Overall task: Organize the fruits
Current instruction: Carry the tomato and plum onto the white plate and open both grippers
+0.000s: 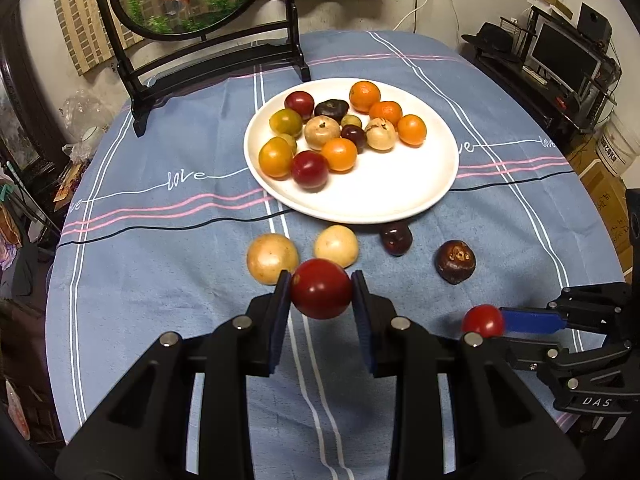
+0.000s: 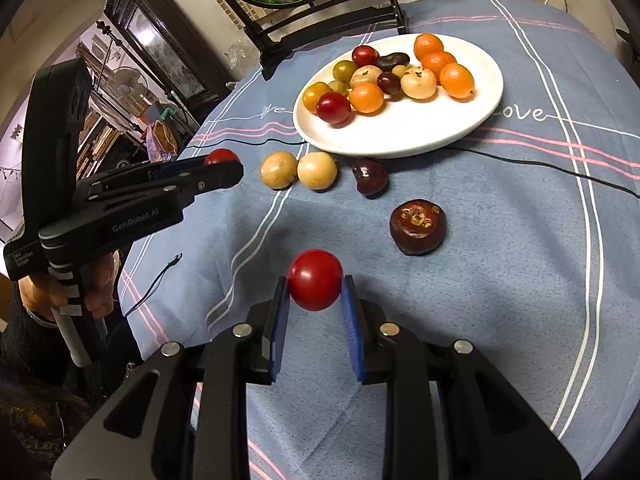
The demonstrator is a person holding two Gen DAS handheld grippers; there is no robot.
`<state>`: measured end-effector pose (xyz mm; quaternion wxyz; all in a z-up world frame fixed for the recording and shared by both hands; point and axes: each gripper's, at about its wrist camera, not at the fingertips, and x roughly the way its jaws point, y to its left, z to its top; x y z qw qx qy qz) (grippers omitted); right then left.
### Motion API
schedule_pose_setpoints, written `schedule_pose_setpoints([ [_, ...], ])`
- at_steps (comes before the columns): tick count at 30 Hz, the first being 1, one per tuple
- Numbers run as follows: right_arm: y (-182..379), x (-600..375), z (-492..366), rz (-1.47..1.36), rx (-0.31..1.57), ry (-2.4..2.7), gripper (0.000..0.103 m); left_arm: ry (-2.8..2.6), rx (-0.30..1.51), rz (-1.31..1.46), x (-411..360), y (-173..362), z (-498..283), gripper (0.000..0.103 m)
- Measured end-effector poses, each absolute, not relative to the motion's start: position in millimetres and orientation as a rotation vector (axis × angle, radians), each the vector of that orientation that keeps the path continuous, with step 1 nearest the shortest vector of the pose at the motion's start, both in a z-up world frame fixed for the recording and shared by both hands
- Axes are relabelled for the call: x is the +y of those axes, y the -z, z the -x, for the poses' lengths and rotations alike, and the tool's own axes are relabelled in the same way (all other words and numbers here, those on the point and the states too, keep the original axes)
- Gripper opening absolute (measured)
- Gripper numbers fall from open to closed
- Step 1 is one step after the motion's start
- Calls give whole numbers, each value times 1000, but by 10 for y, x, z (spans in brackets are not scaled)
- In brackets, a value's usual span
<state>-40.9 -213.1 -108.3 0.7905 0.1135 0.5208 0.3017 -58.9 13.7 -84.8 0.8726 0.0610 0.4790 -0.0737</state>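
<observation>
My left gripper is shut on a red tomato and holds it above the blue cloth, short of the white plate. My right gripper is shut on another red tomato; it also shows in the left wrist view. The plate holds several fruits: oranges, red tomatoes, pale round fruits and dark ones. On the cloth in front of the plate lie two pale yellow fruits, a dark cherry-like fruit and a dark brown chestnut-like fruit.
A round framed fish picture on a black stand stands behind the plate. The round table's blue cloth drops off at the edges. A thin black cable lies at the table's left edge. Shelves and a monitor are at right.
</observation>
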Motion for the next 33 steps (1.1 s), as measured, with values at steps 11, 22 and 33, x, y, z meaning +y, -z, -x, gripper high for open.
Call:
schedule_pose_setpoints([
  [11,1044,-2081,363,-240,1124,-653,26,155,1007,-114,182,852,505,31],
  [22,898,-2160,127,-231,1090,-651,26,157,984,-131,136,739,243,31],
  [33,360,-2470,-368,-185,940,-597,26,101,933,-45,440,504,-119,31],
])
